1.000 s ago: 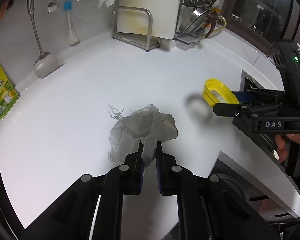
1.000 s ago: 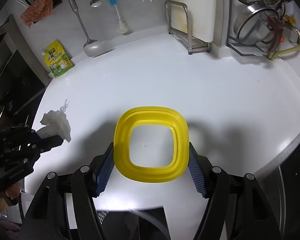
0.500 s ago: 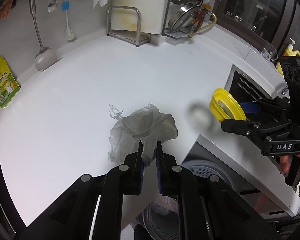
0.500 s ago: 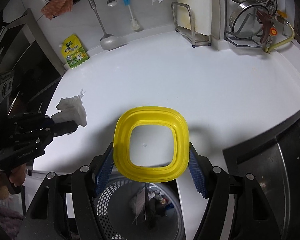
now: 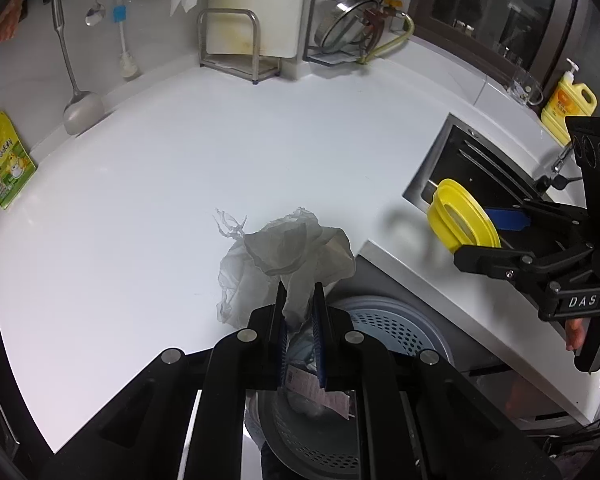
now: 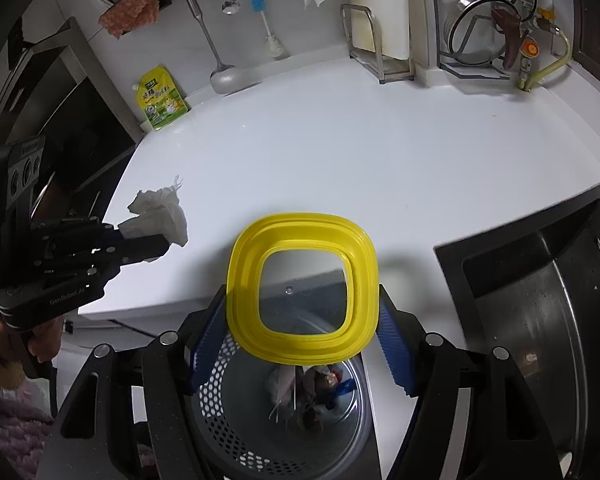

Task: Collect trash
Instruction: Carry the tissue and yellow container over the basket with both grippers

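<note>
Left gripper (image 5: 299,312) pinches tissue (image 5: 288,248); right gripper (image 6: 302,334) ("DAS") clamps yellow lid (image 6: 302,292).

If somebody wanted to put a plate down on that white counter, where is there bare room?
Most of the white counter is bare: the wide middle stretch between the green packet at the wall and the sink. The back edge is crowded: a ladle, a brush, the cutting-board stand and the pot-lid rack.
</note>
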Available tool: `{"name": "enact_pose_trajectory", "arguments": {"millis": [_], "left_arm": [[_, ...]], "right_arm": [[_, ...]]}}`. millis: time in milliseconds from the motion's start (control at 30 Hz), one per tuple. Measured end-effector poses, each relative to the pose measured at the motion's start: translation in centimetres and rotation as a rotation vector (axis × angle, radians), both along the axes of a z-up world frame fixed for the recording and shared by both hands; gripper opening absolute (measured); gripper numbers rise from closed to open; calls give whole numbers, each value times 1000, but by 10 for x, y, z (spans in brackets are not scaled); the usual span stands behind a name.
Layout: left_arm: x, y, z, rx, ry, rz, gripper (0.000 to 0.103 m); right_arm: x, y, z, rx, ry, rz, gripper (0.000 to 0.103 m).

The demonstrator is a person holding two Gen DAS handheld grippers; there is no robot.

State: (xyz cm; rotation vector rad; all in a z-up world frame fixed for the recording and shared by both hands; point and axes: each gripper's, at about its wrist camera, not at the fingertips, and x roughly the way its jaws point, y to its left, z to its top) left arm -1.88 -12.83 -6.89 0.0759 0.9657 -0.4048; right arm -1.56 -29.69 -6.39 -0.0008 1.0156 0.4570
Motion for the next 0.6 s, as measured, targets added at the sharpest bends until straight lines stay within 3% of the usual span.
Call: {"name": "enact_pose_trajectory", "arguments": {"millis": [600], "left_arm": [[-39,-32,-15,26,31,-49,12]], "right_arm": [[-57,-15,-19,-5,46,12,67]]}}
